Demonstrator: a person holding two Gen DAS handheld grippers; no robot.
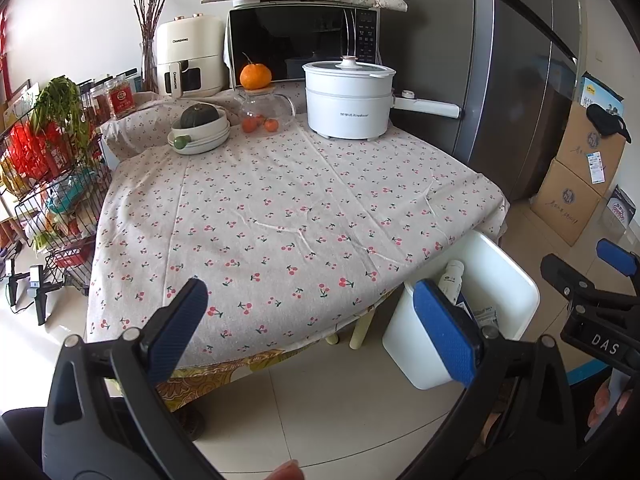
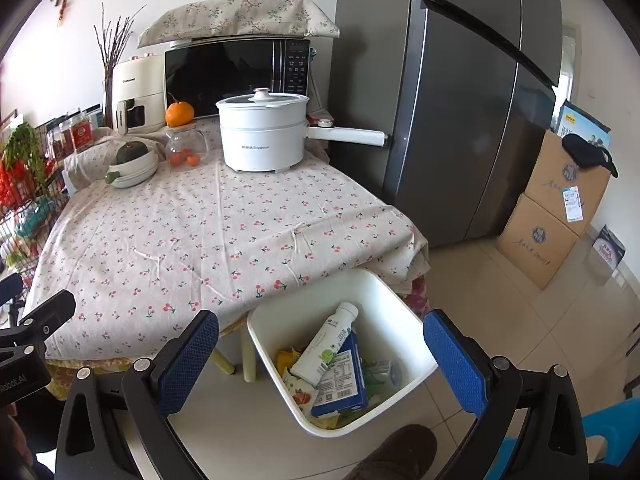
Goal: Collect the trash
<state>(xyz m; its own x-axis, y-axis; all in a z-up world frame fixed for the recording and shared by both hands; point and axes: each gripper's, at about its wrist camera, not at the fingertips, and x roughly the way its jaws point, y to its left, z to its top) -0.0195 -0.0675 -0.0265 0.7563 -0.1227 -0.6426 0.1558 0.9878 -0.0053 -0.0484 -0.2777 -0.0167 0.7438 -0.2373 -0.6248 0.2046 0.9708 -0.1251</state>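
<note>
Grey fridge (image 2: 460, 112) at 1 o'clock in the right wrist view, tall against the wall. Table (image 2: 192, 232) under a cherry-print cloth from 9 to 12 o'clock, front half bare. White electric pot (image 2: 262, 136) with lid at 12 o'clock on the far side, long handle pointing toward the fridge; black microwave (image 2: 236, 68) behind it. Cardboard boxes (image 2: 556, 208) stacked at 3 o'clock on the floor beside the fridge.

White trash bin (image 2: 404, 316) on the floor at 6 o'clock, just beside the table's near corner, tilted toward the camera. Inside: white bottle (image 2: 324, 348) lying slanted on top of a blue carton (image 2: 344, 380), crumpled wrappers (image 2: 296, 376) beneath.

Right gripper (image 2: 320, 356) spread wide over the bin, blue pads (image 2: 188, 356) well apart, holding nothing, touching nothing. Left gripper (image 1: 316, 324) likewise wide apart at 6 o'clock in the left wrist view, empty, one pad before the cloth's edge, the other before the bin's wall; contact with either not clear.

Orange (image 2: 180, 114) at 11 o'clock on top of a glass jug (image 2: 186, 146).
</note>
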